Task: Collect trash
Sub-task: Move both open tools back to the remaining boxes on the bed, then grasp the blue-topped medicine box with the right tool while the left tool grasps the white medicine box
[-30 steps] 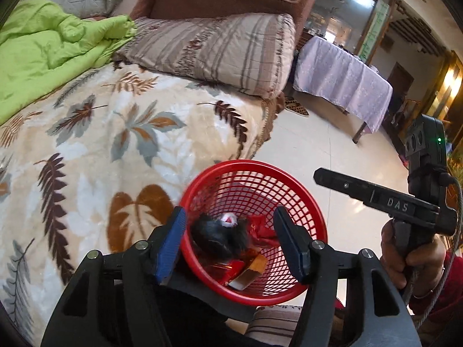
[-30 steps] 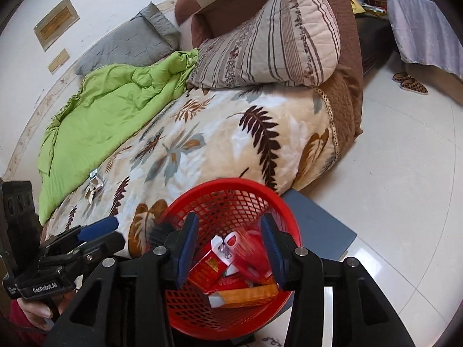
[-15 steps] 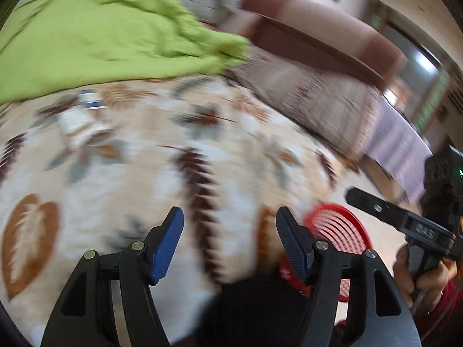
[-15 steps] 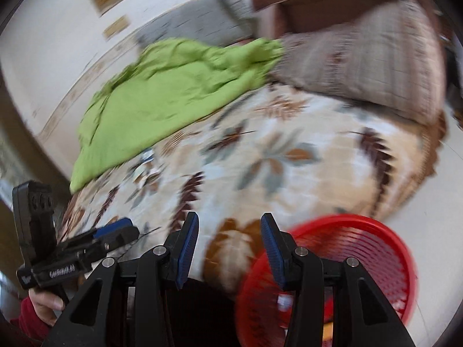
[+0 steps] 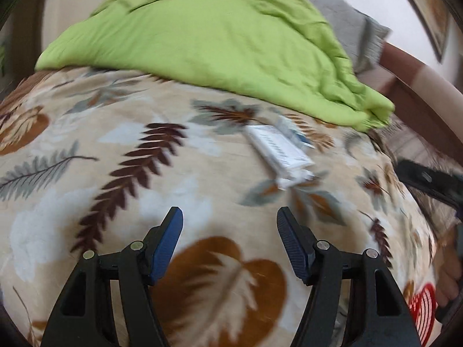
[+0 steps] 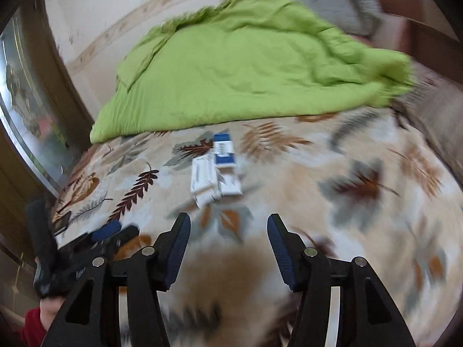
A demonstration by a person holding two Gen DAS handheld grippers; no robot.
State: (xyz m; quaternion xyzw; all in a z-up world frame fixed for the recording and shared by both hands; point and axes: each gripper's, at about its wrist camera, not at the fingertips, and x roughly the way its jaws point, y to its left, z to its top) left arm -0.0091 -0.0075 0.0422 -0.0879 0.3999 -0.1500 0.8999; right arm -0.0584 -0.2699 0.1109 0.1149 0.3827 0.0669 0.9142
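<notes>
Two flattened white and blue cardboard boxes [image 5: 279, 151] lie side by side on the leaf-patterned blanket [image 5: 121, 156], just below the green quilt. They also show in the right wrist view [image 6: 215, 167]. My left gripper [image 5: 229, 219] is open and empty, above the blanket, short of the boxes. My right gripper [image 6: 228, 225] is open and empty, also short of them. A sliver of the red basket [image 5: 424, 309] shows at the lower right of the left wrist view. The frames are motion-blurred.
A green quilt [image 5: 202, 37] covers the back of the bed, with a grey pillow [image 5: 358, 29] and brown headboard [image 5: 411, 78] behind it. The left gripper body [image 6: 86, 245] shows at the lower left of the right wrist view. A glass door [image 6: 26, 110] stands at the left.
Both grippers swung away from the red basket and now face the bed. The white and blue boxes have come into view ahead. Both stay open and empty.
</notes>
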